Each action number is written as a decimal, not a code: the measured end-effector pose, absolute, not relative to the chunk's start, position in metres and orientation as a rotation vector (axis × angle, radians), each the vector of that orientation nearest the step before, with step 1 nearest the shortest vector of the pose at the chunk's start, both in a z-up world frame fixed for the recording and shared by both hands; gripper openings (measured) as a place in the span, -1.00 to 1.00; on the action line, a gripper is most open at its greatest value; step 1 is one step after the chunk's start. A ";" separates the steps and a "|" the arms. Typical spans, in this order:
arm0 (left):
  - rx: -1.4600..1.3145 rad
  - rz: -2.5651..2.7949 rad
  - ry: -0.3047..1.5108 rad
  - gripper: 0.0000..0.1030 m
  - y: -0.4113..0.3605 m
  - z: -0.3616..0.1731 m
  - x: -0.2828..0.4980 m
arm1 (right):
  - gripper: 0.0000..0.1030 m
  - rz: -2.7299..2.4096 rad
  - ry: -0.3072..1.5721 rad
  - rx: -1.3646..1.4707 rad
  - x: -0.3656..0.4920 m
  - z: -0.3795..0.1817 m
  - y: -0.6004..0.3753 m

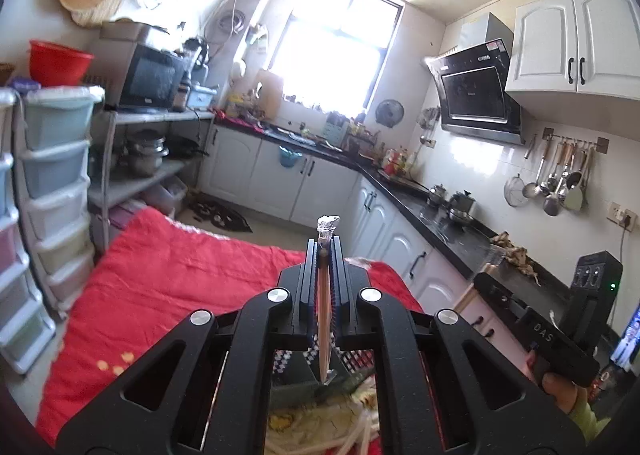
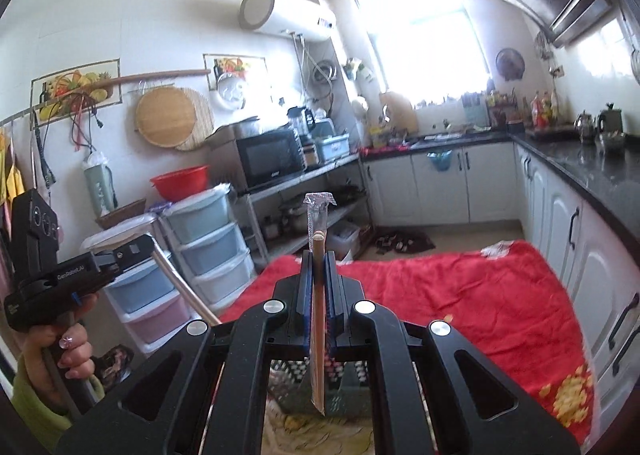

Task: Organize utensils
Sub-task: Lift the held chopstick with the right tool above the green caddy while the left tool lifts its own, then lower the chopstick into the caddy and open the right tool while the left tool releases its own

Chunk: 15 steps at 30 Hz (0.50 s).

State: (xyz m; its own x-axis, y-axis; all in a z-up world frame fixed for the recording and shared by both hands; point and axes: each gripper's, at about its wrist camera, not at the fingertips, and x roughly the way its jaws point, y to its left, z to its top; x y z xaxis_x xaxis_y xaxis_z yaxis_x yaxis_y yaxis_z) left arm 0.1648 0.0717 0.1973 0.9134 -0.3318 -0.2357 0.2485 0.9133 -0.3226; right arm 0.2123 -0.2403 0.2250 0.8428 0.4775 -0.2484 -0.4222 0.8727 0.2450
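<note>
Clear plastic sleeves wrap the wooden chopsticks that each set of tongs clamps: the left tongs (image 1: pixel 325 251) are closed on one wrapped pair (image 1: pixel 323 303), the right tongs (image 2: pixel 318 267) closed on another (image 2: pixel 317 295). Both pairs run lengthwise between the jaws, their tips poking out ahead, high above the red cloth (image 2: pixel 460 295). The slick wrap could let a pair slide out backward if a wrist tilts or jolts. A basket (image 2: pixel 340 391) sits below the tongs. Readable writing: "DAS" on the right tongs' body, "GenRobot.AI" on the left's
</note>
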 end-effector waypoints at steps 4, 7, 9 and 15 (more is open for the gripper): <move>-0.263 -0.268 0.271 -0.94 0.069 0.202 0.169 | -0.89 0.449 0.277 0.186 0.219 0.227 -0.247; -0.243 -0.242 0.267 -0.94 0.068 0.200 0.174 | -0.89 0.427 0.264 0.195 0.227 0.224 -0.252; -0.233 -0.228 0.269 -0.94 0.066 0.195 0.176 | -0.89 0.413 0.258 0.201 0.230 0.221 -0.254; -0.211 -0.191 0.282 -0.94 0.059 0.178 0.184 | -0.89 0.371 0.231 0.198 0.237 0.209 -0.252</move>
State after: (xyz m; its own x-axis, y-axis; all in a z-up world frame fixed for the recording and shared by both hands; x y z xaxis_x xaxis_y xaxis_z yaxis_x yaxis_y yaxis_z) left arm 0.1836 0.0595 0.1781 0.9427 -0.2153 -0.2550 0.1566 0.9601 -0.2317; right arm 0.2373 -0.2517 0.2086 0.9062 0.3794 -0.1866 -0.3345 0.9132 0.2326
